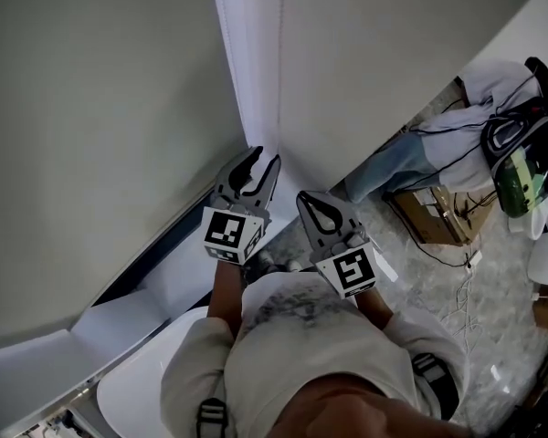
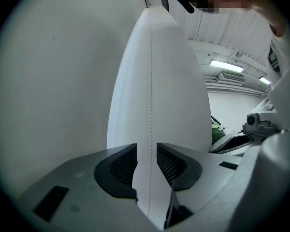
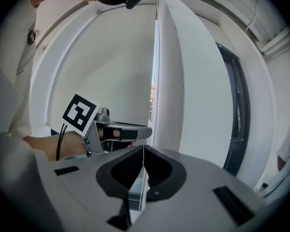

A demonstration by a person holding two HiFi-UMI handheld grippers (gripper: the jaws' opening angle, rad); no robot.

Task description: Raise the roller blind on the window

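The roller blind (image 1: 91,135) hangs lowered over the window as a broad pale sheet, and a dark strip of glass (image 1: 160,249) shows under its bottom edge, above the white sill (image 1: 119,322). Beside the blind stands a white upright post (image 1: 251,62), and down its face runs the bead chain (image 1: 282,62). The left claw (image 1: 263,161) points up at the foot of this post. In the left gripper view the left claw (image 2: 147,153) has its jaws apart, and the bead chain (image 2: 150,81) passes straight down through the gap without being pinched. The right claw (image 1: 309,201) sits just beside it and a little lower. In the right gripper view the right claw (image 3: 144,151) has its jaws pressed together on a thin strand of the bead chain (image 3: 155,81), which shows again below the pads. A marker cube (image 1: 230,231) tops the left one, and another (image 1: 349,269) tops the right. Off to the right, well apart, another person in jeans (image 1: 411,158) sits by a cardboard box (image 1: 434,213) on the speckled floor (image 1: 493,281).
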